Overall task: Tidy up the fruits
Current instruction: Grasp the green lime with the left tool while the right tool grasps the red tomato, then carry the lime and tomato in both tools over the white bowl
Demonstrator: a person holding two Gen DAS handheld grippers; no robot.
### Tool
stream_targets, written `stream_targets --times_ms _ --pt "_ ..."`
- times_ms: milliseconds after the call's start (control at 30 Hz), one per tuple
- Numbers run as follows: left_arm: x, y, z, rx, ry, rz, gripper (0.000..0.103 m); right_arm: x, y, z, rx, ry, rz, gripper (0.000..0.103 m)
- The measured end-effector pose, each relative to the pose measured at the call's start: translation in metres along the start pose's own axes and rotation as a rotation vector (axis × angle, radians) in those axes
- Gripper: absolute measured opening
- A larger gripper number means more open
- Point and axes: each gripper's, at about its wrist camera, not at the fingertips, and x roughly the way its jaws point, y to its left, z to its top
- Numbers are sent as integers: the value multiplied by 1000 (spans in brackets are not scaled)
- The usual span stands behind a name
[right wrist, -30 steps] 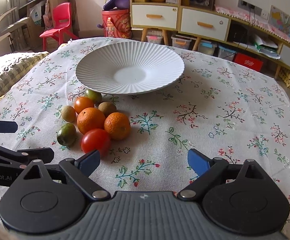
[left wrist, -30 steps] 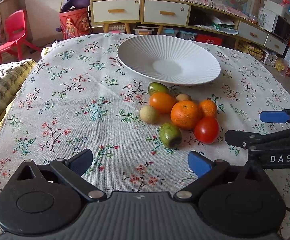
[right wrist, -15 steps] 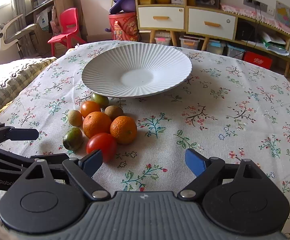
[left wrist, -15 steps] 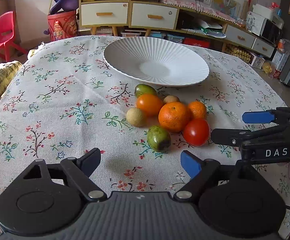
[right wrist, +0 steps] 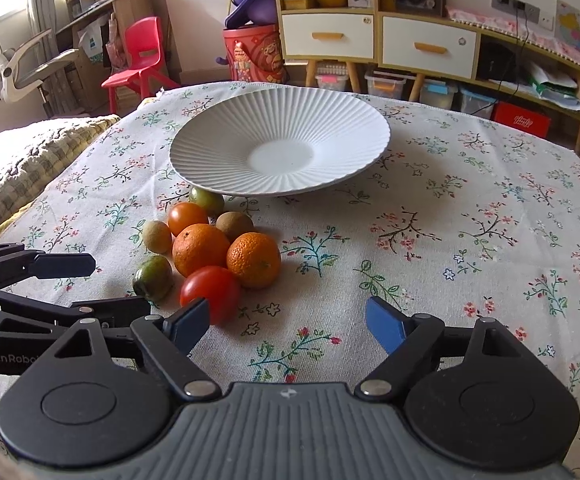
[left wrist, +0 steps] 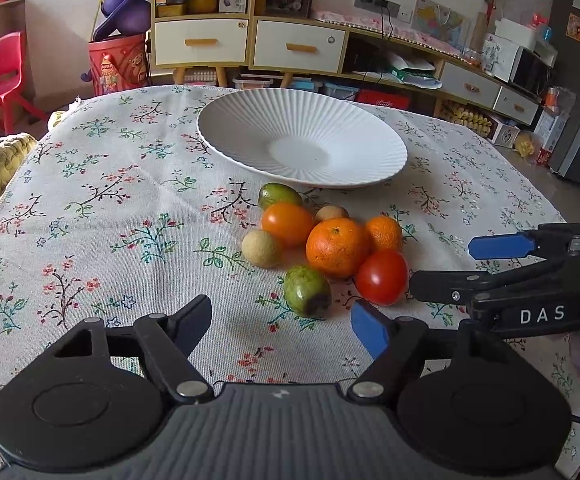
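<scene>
Fruits [left wrist: 322, 240] lie in a tight cluster on the floral tablecloth [left wrist: 109, 220], just in front of the empty white ribbed plate [left wrist: 249, 120].

From the left wrist view, the left gripper [left wrist: 281, 318] hangs over bare cloth with the green fruit [left wrist: 307, 290] just beyond its fingertips. Its jaws are closing but remain fairly wide, with nothing between them and nothing touched. The step in hand looks like picking a first fruit for the plate. It would go best to start from the outer edge of the pile, since the green fruit and the red tomato [left wrist: 382, 277] sit nearest and free on their near sides. The big orange [left wrist: 338, 246] is hemmed in by its neighbours, so a grab there would likely scatter the round pieces. The right gripper [left wrist: 450, 268] reaches in from the right, one finger close beside the tomato, apparently not touching it.

From the right wrist view, the right gripper [right wrist: 287, 318] also has its jaws closing yet well apart, holding nothing. Its left fingertip overlaps the tomato [right wrist: 209, 292] in the picture; contact cannot be told. Each gripper should take a different fruit to avoid crowding the other.
</scene>
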Motion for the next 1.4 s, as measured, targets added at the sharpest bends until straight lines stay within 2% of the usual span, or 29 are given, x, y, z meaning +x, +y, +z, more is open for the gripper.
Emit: stream_targets --times_ms 300,400,467,500,900,1100,1200,1400 --pt "11 -3 0 9 -5 -24 33 -1 2 -1 -12 11 25 73" --pt "14 -3 0 8 -13 -21 27 0 4 -2 -18 14 33 71" --pt "14 -3 1 8 -21 -15 20 1 5 -2 -23 18 38 71" --pt "14 -3 1 9 -24 -13 11 1 6 -2 -24 19 40 70" --pt "6 13 2 -35 -14 65 11 12 24 1 -69 50 69 67" --pt "3 17 3 -45 -12 72 11 20 33 5 -72 65 86 51" --pt "0 18 3 -45 -17 73 11 21 36 5 -77 67 99 33" --pt "-4 22 7 -57 -25 70 11 18 32 7 -45 70 103 31"
